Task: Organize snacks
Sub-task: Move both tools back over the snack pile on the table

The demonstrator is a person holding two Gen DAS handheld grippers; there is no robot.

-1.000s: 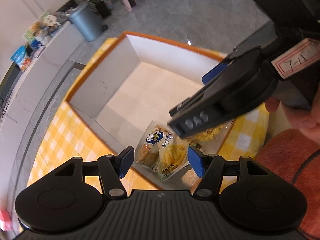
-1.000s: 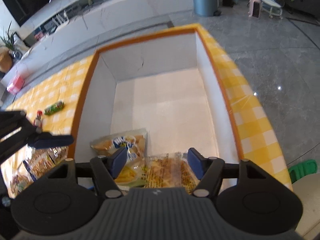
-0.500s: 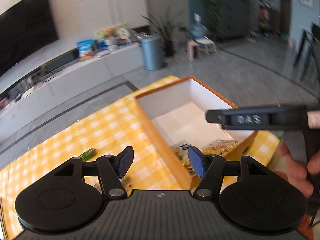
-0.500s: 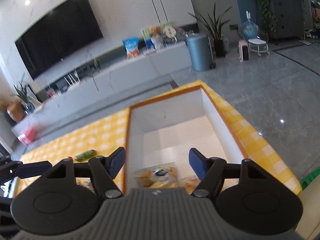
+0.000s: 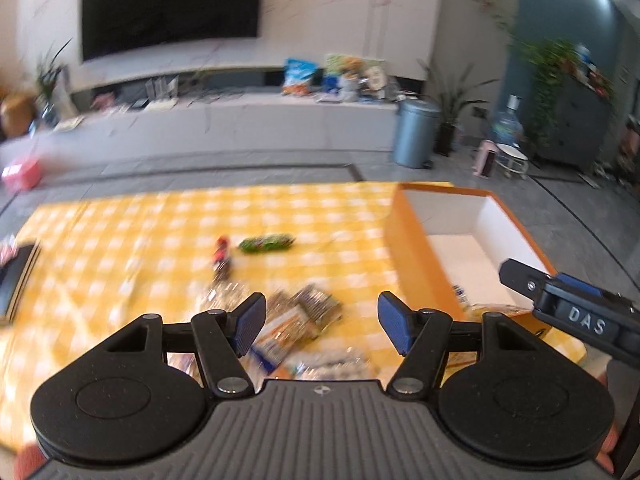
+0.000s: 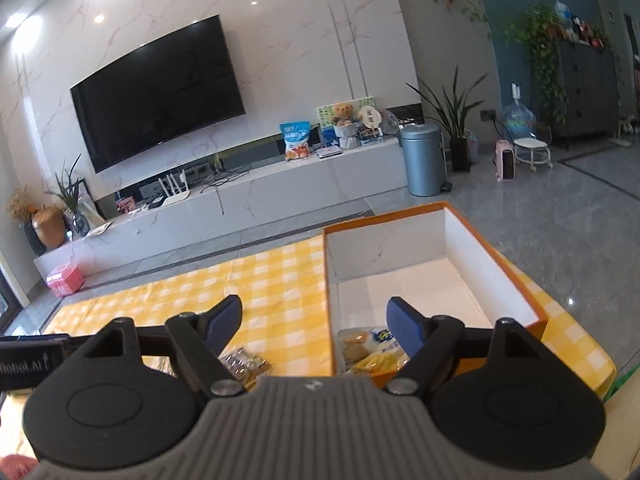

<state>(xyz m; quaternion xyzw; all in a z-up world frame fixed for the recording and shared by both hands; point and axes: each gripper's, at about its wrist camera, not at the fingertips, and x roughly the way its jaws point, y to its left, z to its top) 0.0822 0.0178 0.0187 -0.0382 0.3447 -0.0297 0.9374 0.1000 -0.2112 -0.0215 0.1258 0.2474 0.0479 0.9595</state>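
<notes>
Lifted away from the orange box (image 6: 496,256) and tipped up toward the room, both tongs; left tongs (image 5: 322,322) swung out over loose snack packets (image 5: 296,320) on the desk (image 5: 160,232); right tongs (image 6: 314,326) just spread wider, nothing between them

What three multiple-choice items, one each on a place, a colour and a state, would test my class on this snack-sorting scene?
1. Where does the green packet lie?
A. in the box
B. on the checked cloth
C. on the floor

2. What colour is the box outside?
A. orange
B. blue
C. black

3. How is the left claw?
A. shut on a packet
B. open, holding nothing
C. shut, holding nothing

Key:
1 B, it rests on the yellow checked cloth, left of the box.
2 A, its rim and outer wall are orange, the inside white.
3 B, its blue pads stand apart with only the table behind them.
</notes>
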